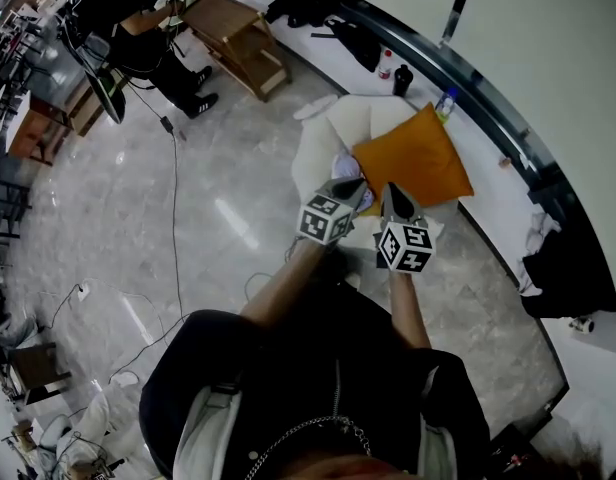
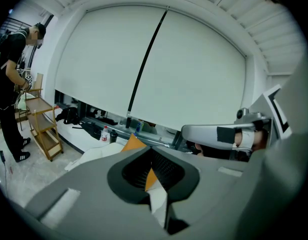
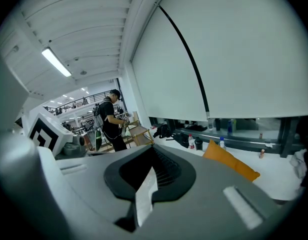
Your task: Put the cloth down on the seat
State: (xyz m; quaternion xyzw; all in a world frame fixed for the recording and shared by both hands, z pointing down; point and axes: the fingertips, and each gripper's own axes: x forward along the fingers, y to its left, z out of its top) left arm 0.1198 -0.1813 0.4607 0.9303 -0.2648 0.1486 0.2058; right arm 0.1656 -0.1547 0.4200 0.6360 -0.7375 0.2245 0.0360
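In the head view, the left gripper [image 1: 352, 184] and the right gripper [image 1: 393, 192] are hanging side by side over a white seat [image 1: 316, 148], with an orange cushion [image 1: 413, 158] leaning on it. A pale cloth [image 1: 346, 164] is bunching right at the two sets of tips, above the seat and touching the cushion's near edge.

In the left gripper view, the left gripper [image 2: 156, 184] is pressing its jaws together on a white fold of the cloth [image 2: 158, 200]. The fold is running down the seam between the pads, and a sliver of the cushion [image 2: 133, 143] is showing beyond them.

In the right gripper view, the right gripper [image 3: 149, 184] is likewise pinching a narrow white strip of the cloth [image 3: 144, 199] between its closed jaws. The cushion [image 3: 229, 160] is lying off to the right.
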